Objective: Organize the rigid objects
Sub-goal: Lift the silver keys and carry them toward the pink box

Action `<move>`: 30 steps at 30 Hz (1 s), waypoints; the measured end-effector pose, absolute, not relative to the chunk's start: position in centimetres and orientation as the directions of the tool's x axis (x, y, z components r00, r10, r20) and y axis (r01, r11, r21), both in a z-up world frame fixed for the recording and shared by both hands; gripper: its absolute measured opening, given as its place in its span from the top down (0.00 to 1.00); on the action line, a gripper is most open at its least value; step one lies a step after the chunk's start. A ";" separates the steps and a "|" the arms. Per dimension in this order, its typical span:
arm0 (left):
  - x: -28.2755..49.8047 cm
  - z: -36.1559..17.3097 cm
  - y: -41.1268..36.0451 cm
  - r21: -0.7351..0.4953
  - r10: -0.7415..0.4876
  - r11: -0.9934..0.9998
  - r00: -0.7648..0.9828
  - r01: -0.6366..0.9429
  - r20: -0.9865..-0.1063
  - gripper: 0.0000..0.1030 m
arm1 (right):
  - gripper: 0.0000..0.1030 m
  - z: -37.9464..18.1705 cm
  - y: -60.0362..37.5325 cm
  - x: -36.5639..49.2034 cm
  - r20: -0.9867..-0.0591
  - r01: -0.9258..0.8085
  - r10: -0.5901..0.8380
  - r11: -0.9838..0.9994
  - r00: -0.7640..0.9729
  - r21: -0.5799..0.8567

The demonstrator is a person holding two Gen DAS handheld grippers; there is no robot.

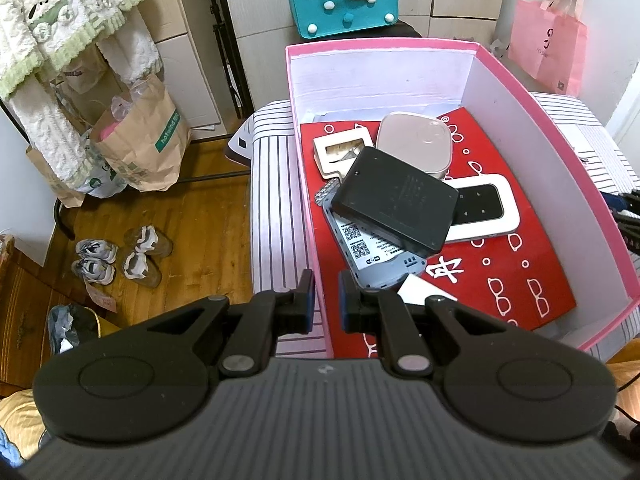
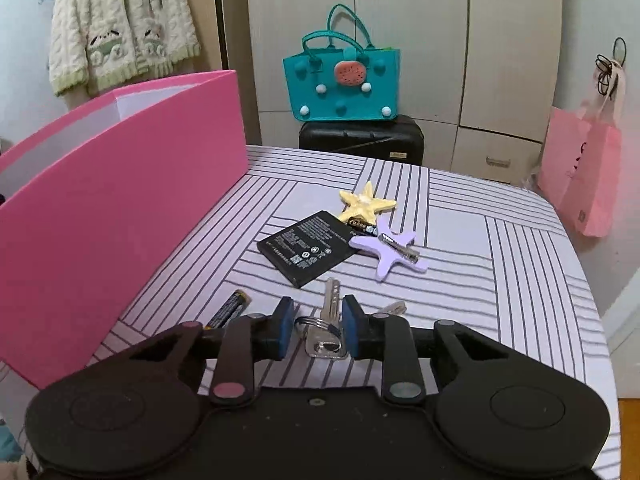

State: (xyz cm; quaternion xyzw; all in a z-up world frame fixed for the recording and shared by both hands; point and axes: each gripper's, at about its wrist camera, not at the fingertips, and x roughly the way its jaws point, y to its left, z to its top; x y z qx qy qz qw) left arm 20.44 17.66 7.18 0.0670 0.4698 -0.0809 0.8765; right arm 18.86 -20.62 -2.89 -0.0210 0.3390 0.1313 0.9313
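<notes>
Silver keys (image 2: 326, 320) sit between your right gripper (image 2: 316, 330) fingers, parted, on the striped worktop (image 2: 500, 248); your left gripper (image 1: 326, 300) straddles the pink box (image 1: 560, 140) wall, slightly apart.

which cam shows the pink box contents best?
Left wrist: it looks down into the pink box, showing the black device stacked on others. Right wrist shows only the box's outer pink wall; contents hidden.
</notes>
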 end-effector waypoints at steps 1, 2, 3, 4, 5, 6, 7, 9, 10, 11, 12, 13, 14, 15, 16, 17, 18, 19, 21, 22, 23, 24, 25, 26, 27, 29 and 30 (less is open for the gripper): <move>20.4 7.2 17.7 0.041 -0.080 0.978 0.545 0.205 -0.834 0.89 | 0.67 -2.9 -20.6 18.6 -0.634 -0.255 0.222 0.966 0.741 0.040; 20.4 7.2 17.7 0.042 -0.079 0.978 0.546 0.205 -0.834 0.89 | 0.66 -3.0 -20.4 18.3 -0.631 -0.248 0.208 0.968 0.748 0.024; 20.4 7.2 17.7 0.041 -0.079 0.978 0.546 0.205 -0.834 0.89 | 0.64 -3.1 -20.3 18.1 -0.629 -0.247 0.203 0.969 0.750 0.017; 20.4 7.2 17.7 0.040 -0.080 0.978 0.546 0.205 -0.834 0.89 | 0.63 -3.2 -20.3 17.8 -0.628 -0.245 0.200 0.969 0.752 0.015; 20.4 7.2 17.6 0.040 -0.080 0.978 0.545 0.205 -0.834 0.89 | 0.63 -3.2 -20.3 17.6 -0.625 -0.238 0.195 0.971 0.756 0.014; 20.4 7.2 17.6 0.040 -0.080 0.978 0.546 0.205 -0.834 0.89 | 0.63 -3.3 -20.3 17.5 -0.621 -0.233 0.187 0.972 0.761 0.008; 20.4 7.2 17.6 0.040 -0.080 0.978 0.546 0.205 -0.834 0.89 | 0.63 -3.3 -20.2 17.4 -0.618 -0.229 0.180 0.973 0.765 0.000; 20.4 7.2 17.6 0.039 -0.082 0.978 0.545 0.207 -0.834 0.89 | 0.73 -3.4 -20.1 17.2 -0.613 -0.230 0.176 0.973 0.770 -0.010; 20.4 7.2 17.7 0.038 -0.084 0.977 0.545 0.208 -0.834 0.89 | 0.74 -3.3 -20.2 17.2 -0.612 -0.229 0.178 0.974 0.771 -0.005; 20.5 7.2 17.7 0.036 -0.085 0.978 0.544 0.207 -0.835 0.89 | 0.74 -3.2 -20.3 17.3 -0.615 -0.231 0.186 0.973 0.766 0.007; 20.5 7.2 17.7 0.037 -0.084 0.977 0.543 0.208 -0.836 0.89 | 0.75 -3.1 -20.4 17.4 -0.619 -0.234 0.195 0.972 0.761 0.017; 20.5 7.2 17.6 0.040 -0.083 0.976 0.540 0.212 -0.838 0.89 | 0.76 -3.0 -20.5 17.5 -0.622 -0.239 0.202 0.971 0.756 0.025; 20.5 7.3 17.5 0.045 -0.080 0.975 0.538 0.216 -0.839 0.89 | 0.77 -2.8 -20.7 17.6 -0.623 -0.240 0.216 0.970 0.752 0.047; 20.5 7.3 17.4 0.055 -0.075 0.974 0.537 0.222 -0.840 0.89 | 0.87 -2.7 -20.9 17.7 -0.623 -0.241 0.231 0.968 0.747 0.071; 20.5 7.4 17.2 0.065 -0.071 0.971 0.535 0.230 -0.842 0.89 | 0.91 -2.4 -21.1 17.6 -0.615 -0.247 0.245 0.965 0.750 0.084; 20.5 7.4 17.3 0.067 -0.070 0.970 0.533 0.233 -0.843 0.89 | 0.92 -2.2 -21.1 17.7 -0.615 -0.245 0.245 0.966 0.749 0.086; 20.5 7.5 17.2 0.069 -0.069 0.969 0.531 0.236 -0.845 0.89 | 0.92 -2.0 -21.2 17.8 -0.622 -0.245 0.250 0.965 0.742 0.095; 20.6 7.6 17.2 0.073 -0.068 0.968 0.530 0.240 -0.845 0.89 | 0.92 -1.7 -21.4 17.9 -0.627 -0.244 0.263 0.962 0.733 0.118; 20.6 7.8 17.1 0.074 -0.069 0.967 0.529 0.244 -0.846 0.89 | 0.93 -1.4 -21.8 18.2 -0.635 -0.243 0.285 0.958 0.718 0.154; 20.6 7.8 17.1 0.077 -0.068 0.966 0.528 0.246 -0.846 0.89 | 0.93 -1.3 -21.9 18.3 -0.637 -0.242 0.290 0.956 0.714 0.164; 20.6 7.8 17.0 0.082 -0.065 0.965 0.528 0.249 -0.847 0.89 | 0.93 -1.1 -22.1 18.3 -0.635 -0.238 0.296 0.955 0.713 0.178; 20.6 7.8 17.1 0.085 -0.063 0.964 0.528 0.252 -0.847 0.89 | 0.93 -0.8 -22.2 18.4 -0.639 -0.244 0.305 0.952 0.706 0.185; 20.6 7.9 17.0 0.090 -0.061 0.962 0.526 0.258 -0.848 0.89 | 0.93 -0.5 -22.3 18.5 -0.639 -0.249 0.315 0.949 0.701 0.195; 20.6 7.9 16.9 0.097 -0.059 0.959 0.524 0.267 -0.850 0.89 | 0.93 0.0 -22.4 18.6 -0.639 -0.252 0.325 0.946 0.697 0.205; 20.6 8.0 16.9 0.104 -0.057 0.956 0.522 0.275 -0.851 0.89 | 0.93 0.5 -22.4 18.7 -0.640 -0.260 0.335 0.942 0.692 0.211; 20.6 8.3 16.8 0.118 -0.054 0.948 0.514 0.296 -0.856 0.90 | 0.93 1.8 -22.5 18.8 -0.631 -0.270 0.350 0.936 0.692 0.224; 20.7 8.4 16.8 0.124 -0.053 0.944 0.511 0.305 -0.858 0.91 | 0.93 2.5 -22.4 18.8 -0.625 -0.279 0.361 0.932 0.692 0.229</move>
